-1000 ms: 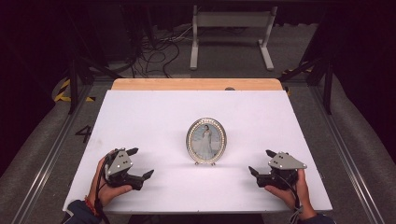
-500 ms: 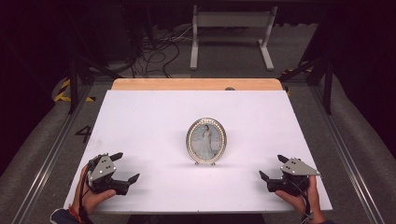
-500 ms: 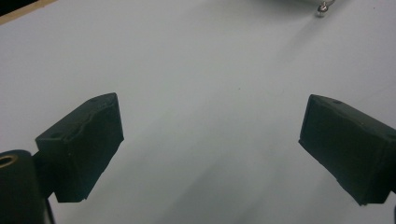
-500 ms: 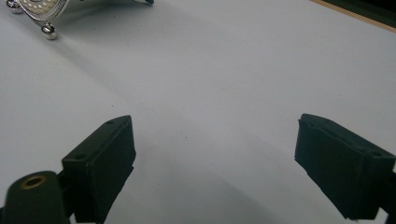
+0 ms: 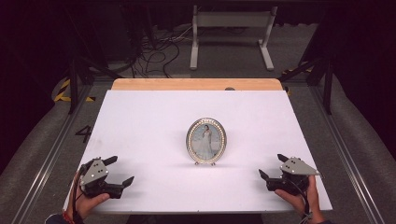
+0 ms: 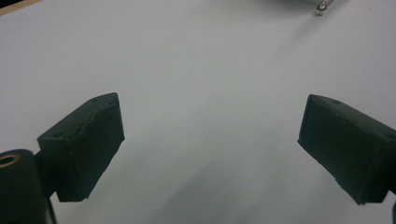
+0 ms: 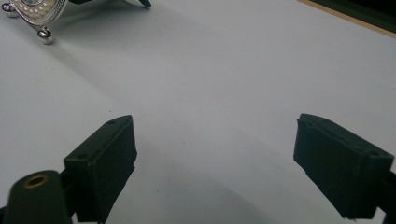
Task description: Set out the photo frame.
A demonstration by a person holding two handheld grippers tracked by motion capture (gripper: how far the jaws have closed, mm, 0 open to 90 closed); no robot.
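Observation:
An oval silver picture frame [image 5: 206, 141] with a portrait in it stands upright on small ball feet near the middle of the white table [image 5: 140, 116]. My left gripper [image 5: 122, 169] rests near the front left corner, open and empty, well left of the frame. My right gripper [image 5: 271, 164] sits near the front right edge, also open with nothing between its jaws. In the left gripper view the gripper [image 6: 210, 135] faces bare tabletop, with one frame foot [image 6: 320, 9] at the top. In the right gripper view the gripper [image 7: 215, 144] has the frame's beaded rim [image 7: 32, 9] at top left.
A wooden strip [image 5: 196, 84] runs along the table's far edge. Beyond it lie cables [image 5: 154, 51] on the floor and a white metal stand [image 5: 231, 28]. Metal rails [image 5: 355, 168] flank the table on both sides.
Both grippers have drawn back toward the near edge and outward, away from the frame. They have stayed open. The frame has not moved.

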